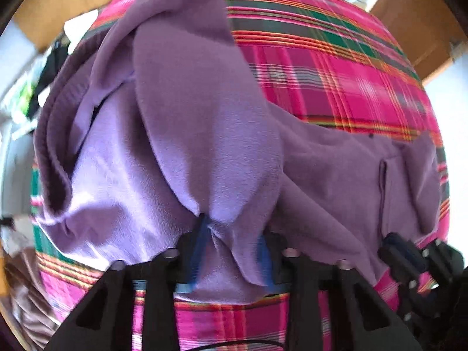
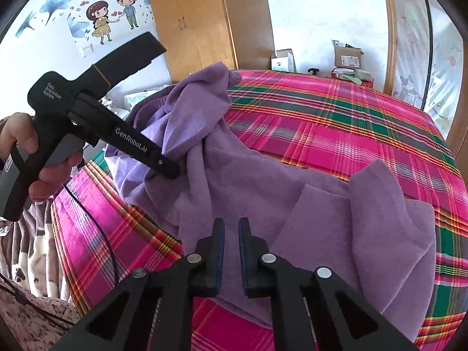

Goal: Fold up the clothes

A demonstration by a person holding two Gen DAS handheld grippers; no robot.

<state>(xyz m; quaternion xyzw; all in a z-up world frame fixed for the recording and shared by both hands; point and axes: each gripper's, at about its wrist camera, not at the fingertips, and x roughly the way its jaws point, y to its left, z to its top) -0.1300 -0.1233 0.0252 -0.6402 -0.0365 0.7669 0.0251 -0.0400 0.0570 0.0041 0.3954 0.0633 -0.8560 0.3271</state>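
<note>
Black hand-held gripper, blue pads, silver screws, "GenRobot.AI" lettering.

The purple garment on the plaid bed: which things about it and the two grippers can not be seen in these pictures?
- Purple garment: its kind and full outline; bunched folds cover each other in both views.
- Left gripper: what its pads pinch; fabric drapes over them in the left wrist view, which is also blurred.
- Right gripper: whether it clamps cloth; the fingers stand slightly apart over the garment.
</note>
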